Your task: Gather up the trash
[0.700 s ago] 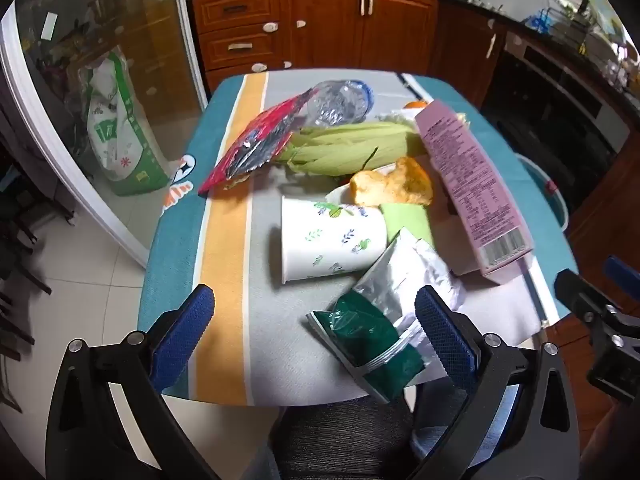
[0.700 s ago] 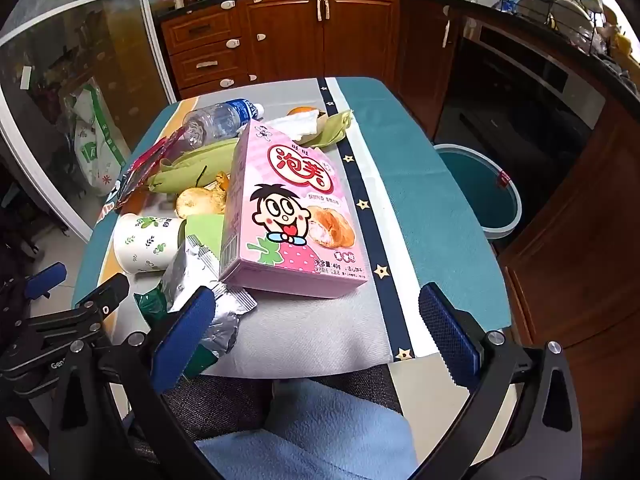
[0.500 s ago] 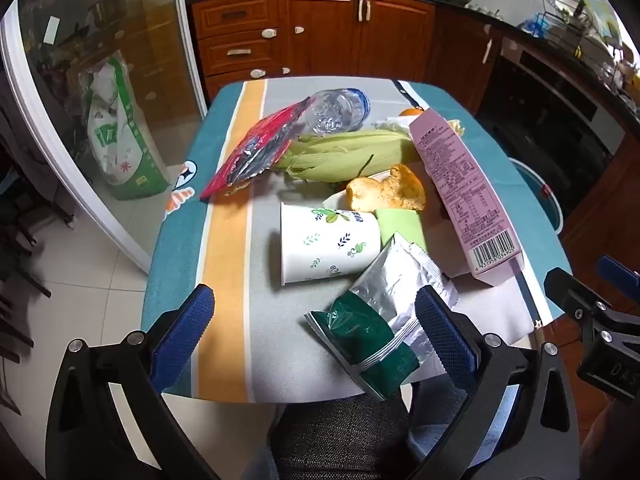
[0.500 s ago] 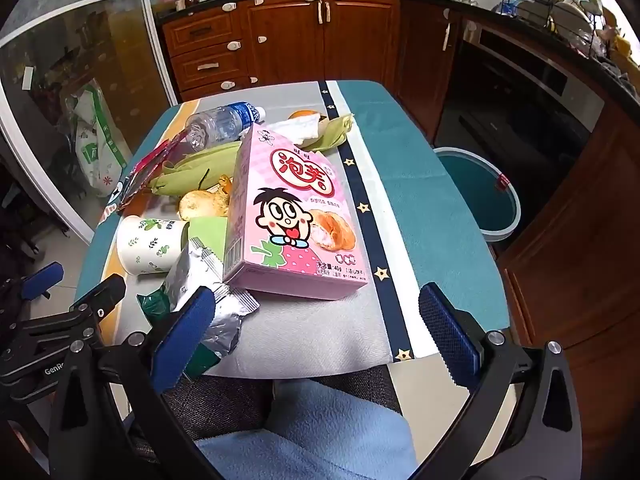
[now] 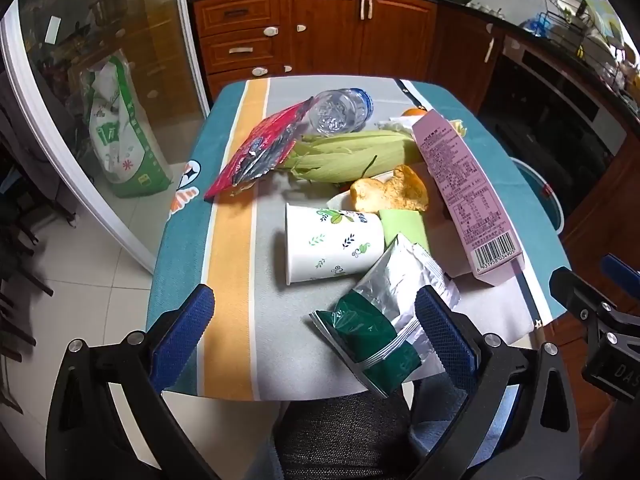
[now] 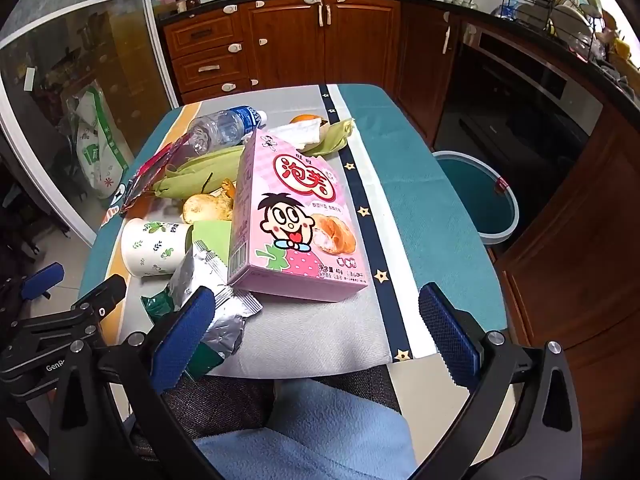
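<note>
Trash lies on a small table (image 5: 232, 240): a pink snack box (image 6: 296, 216), a white paper cup (image 5: 328, 248) on its side, a green and silver wrapper (image 5: 384, 320), a red wrapper (image 5: 260, 148), a corn husk (image 5: 352, 156), a clear plastic bottle (image 5: 340, 112) and a food scrap (image 5: 388, 196). My left gripper (image 5: 312, 340) is open and empty at the table's near edge, its right finger beside the green wrapper. My right gripper (image 6: 312, 336) is open and empty, in front of the pink box.
A teal bin (image 6: 476, 196) stands on the floor to the right of the table. Wooden kitchen cabinets (image 6: 288, 40) line the back and right. A glass door (image 5: 92, 92) with a green and white bag behind it is on the left. My lap (image 6: 304, 436) is below the table edge.
Both grippers have drawn back and risen slightly, so the table looks a little farther away. No item on the table has moved.
</note>
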`<state>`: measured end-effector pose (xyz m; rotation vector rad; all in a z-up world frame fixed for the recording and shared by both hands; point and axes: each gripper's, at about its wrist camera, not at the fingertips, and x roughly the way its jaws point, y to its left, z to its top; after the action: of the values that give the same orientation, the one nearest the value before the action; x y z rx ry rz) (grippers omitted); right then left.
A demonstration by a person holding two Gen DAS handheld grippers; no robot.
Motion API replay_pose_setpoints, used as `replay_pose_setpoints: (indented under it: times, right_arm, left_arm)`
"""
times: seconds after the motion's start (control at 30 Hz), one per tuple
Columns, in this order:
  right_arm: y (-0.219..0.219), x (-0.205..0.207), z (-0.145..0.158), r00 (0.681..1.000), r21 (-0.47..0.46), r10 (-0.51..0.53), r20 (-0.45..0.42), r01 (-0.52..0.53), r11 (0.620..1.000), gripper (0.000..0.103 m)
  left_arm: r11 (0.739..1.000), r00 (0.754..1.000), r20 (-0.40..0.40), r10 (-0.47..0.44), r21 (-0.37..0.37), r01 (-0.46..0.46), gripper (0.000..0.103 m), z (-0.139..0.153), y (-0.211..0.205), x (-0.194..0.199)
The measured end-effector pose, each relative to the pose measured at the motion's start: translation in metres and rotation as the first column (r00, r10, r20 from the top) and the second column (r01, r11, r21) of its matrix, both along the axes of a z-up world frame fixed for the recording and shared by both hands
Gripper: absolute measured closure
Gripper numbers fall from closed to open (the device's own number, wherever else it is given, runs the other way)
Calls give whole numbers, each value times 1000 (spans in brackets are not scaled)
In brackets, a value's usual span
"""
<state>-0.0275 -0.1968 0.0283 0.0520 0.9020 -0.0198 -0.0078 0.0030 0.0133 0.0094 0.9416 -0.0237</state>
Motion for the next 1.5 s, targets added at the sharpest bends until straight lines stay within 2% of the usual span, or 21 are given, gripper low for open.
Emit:
replay_pose_setpoints:
  times: [0.8, 1.5]
  right_arm:
    - [1, 0, -5, 1000, -6, 0, -5, 0, 1000, 5]
    - [6, 2, -8, 1000, -27, 11, -14, -11, 1000, 5]
  left_arm:
    - [1000, 1000, 2, -6, 19, 6, 3, 3, -3, 2]
    - [1000, 1000, 1, -4, 11, 4, 3, -8, 2, 0]
